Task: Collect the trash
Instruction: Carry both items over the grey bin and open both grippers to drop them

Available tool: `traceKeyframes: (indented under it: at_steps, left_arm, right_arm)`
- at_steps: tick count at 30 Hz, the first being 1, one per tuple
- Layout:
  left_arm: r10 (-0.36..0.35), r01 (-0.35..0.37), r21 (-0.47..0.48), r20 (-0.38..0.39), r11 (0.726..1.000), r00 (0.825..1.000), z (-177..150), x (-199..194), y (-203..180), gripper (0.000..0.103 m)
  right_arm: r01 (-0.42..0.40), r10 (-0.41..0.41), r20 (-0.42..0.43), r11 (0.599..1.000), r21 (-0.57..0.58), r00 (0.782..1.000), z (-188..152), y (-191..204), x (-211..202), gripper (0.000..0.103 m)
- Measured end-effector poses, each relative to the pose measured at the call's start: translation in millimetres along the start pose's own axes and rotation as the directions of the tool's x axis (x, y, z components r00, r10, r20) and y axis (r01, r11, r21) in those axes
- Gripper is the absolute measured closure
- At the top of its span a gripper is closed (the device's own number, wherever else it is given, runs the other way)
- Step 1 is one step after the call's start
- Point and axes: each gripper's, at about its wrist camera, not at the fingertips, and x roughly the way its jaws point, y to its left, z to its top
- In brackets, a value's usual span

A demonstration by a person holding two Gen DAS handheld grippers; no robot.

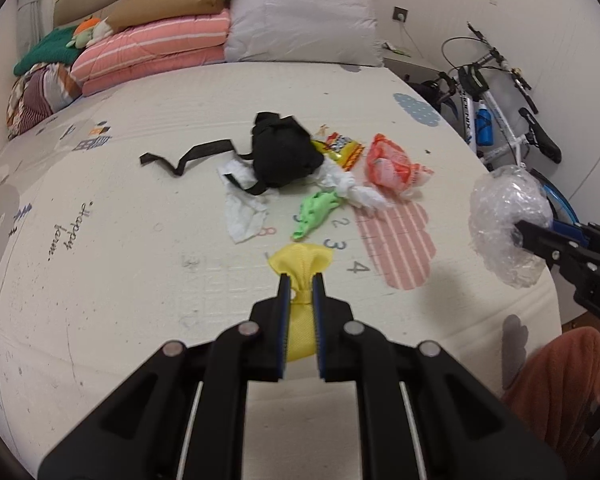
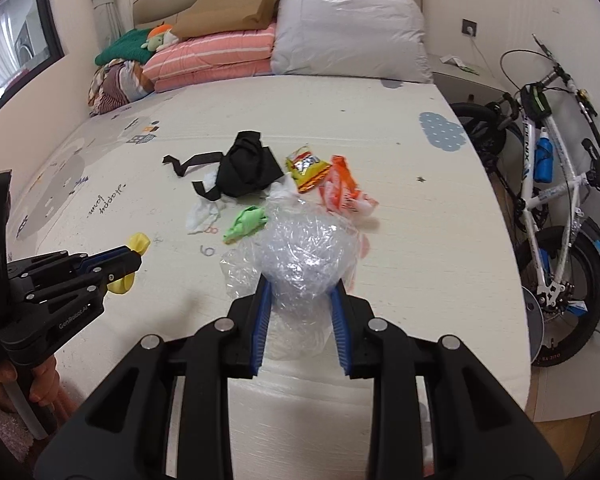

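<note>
My left gripper point(image 1: 301, 280) is shut on a yellow ribbon scrap point(image 1: 301, 264), pinched tight between the blue pads and lifted off the mat; in the right wrist view that gripper point(image 2: 134, 258) holds the same yellow scrap point(image 2: 139, 241) at the left. My right gripper point(image 2: 302, 286) is shut on a crumpled ball of clear bubble wrap point(image 2: 308, 252), also raised; in the left wrist view the wrap point(image 1: 508, 216) hangs at the right. On the mat lie a black bag with a strap point(image 1: 286, 152), white tissue point(image 1: 244, 216), a green glove point(image 1: 314, 214), a yellow snack wrapper point(image 1: 342, 148) and an orange plastic bag point(image 1: 392, 168).
The trash lies on a pale printed play mat point(image 1: 120, 240) covering a bed. Folded pink quilts point(image 1: 152, 52), a large grey bundle point(image 1: 300, 16) and clothes are stacked at the far end. A white bicycle point(image 2: 552, 184) stands beside the right edge. A hand shows at lower left point(image 2: 46, 380).
</note>
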Motion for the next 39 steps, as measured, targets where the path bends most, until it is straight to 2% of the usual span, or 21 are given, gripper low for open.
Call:
traceKeyframes:
  at_steps: [5,10,14,20,25,30,39]
  left_arm:
    - [-0.078,0.077,0.079,0.014,0.994,0.997,12,-5,-71,0.092]
    - [-0.157,0.154,0.18,0.003,0.971,0.988,21,2,-154,0.092]
    - [-0.211,0.211,0.261,-0.025,0.942,0.977,25,13,-219,0.092]
    - [-0.272,0.28,0.379,-0.077,0.882,0.959,31,38,-307,0.092]
    - [-0.294,0.318,0.447,-0.125,0.836,0.948,42,75,-365,0.092]
    - [-0.299,0.343,0.488,-0.168,0.803,0.939,53,118,-403,0.092]
    - [-0.27,0.343,0.512,-0.213,0.787,0.939,71,189,-429,0.092]
  right_arm:
    - [0.061,-0.064,0.035,0.995,0.08,0.997,-18,-62,-35,0.076]
    - [0.141,-0.152,0.05,0.975,0.169,0.987,-42,-136,-68,0.076]
    - [0.194,-0.212,0.048,0.948,0.253,0.976,-62,-197,-86,0.076]
    - [0.254,-0.278,0.023,0.906,0.339,0.96,-83,-274,-93,0.076]
    - [0.277,-0.298,-0.003,0.883,0.379,0.954,-88,-323,-76,0.076]
    - [0.289,-0.301,-0.034,0.868,0.404,0.953,-88,-361,-42,0.075]
    - [0.3,-0.287,-0.095,0.855,0.423,0.953,-81,-411,32,0.074]
